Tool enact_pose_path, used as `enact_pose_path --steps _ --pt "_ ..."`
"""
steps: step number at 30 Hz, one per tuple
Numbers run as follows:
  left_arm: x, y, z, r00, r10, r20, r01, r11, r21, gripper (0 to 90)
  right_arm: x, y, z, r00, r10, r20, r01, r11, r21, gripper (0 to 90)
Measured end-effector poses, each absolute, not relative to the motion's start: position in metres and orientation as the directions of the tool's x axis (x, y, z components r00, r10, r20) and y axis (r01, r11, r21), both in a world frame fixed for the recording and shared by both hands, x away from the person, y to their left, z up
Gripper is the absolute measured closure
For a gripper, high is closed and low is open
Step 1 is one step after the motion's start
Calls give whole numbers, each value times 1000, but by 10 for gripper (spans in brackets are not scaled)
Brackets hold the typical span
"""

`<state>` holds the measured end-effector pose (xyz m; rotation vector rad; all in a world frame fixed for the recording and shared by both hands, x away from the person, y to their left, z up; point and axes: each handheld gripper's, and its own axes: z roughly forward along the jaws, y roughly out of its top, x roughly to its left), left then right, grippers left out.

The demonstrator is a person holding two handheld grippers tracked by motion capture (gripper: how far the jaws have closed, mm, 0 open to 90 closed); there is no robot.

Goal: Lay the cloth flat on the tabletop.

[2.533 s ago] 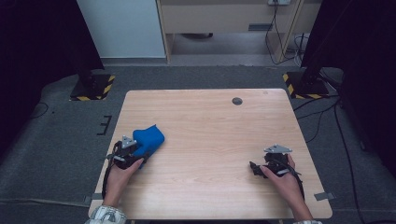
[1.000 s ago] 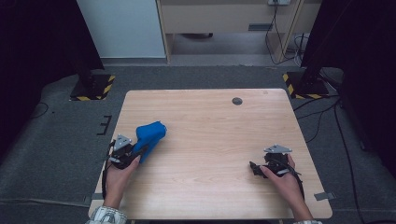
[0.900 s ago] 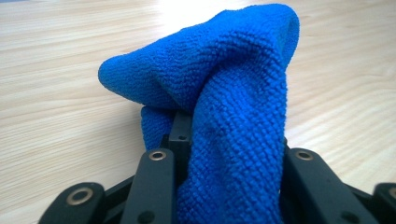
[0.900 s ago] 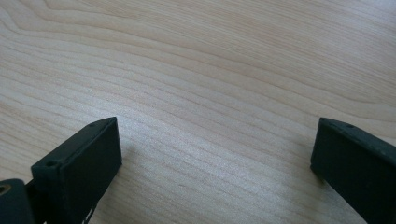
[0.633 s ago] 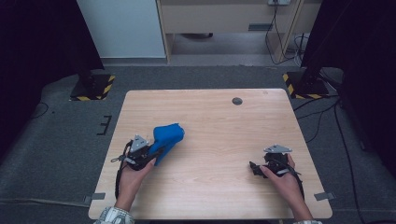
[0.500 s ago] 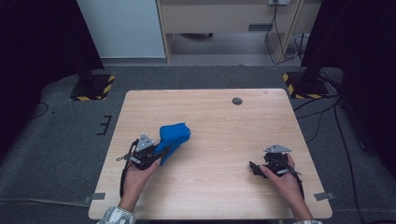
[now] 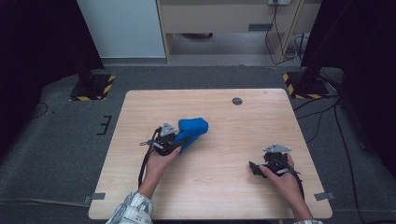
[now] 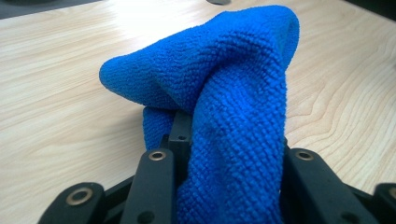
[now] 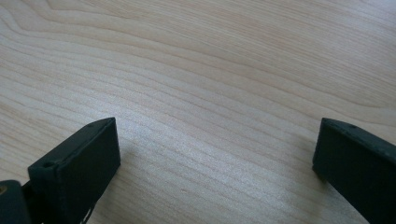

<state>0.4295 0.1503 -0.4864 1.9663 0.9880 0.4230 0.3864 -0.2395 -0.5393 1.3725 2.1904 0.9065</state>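
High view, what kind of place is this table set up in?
Probably a lab or recording room: a bare wooden table on grey carpet, hazard-striped stand bases at its far corners, and loose cables along the floor.

Left hand-held gripper clamped, pointing forward — right hand-held gripper resting, jaws wide apart.

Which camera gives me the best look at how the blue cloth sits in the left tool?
The left gripper view: the blue cloth bunches between its jaws, close up. The high view shows it small, beside the left tool.
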Motion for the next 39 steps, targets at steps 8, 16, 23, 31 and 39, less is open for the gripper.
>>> enact_pose_path --steps 8,16,23,31,39 --pt "430 109 -497 681 730 -47 464 -381 800 650 386 -240 -539 -438 899 5 639 308 705 8" --pt "422 85 -507 734 678 -39 450 -444 775 646 386 -239 -539 -438 899 5 639 308 705 8" --pt "414 76 -529 745 666 -33 454 -470 757 550 386 -239 -539 -438 899 4 639 308 705 9" --pt "409 76 -522 714 701 -8 443 -443 779 81 386 -238 -539 -448 894 2 630 315 710 47" --pt "398 96 -506 722 689 -57 428 -381 819 54 384 -238 -528 -452 888 -80 566 355 744 158"
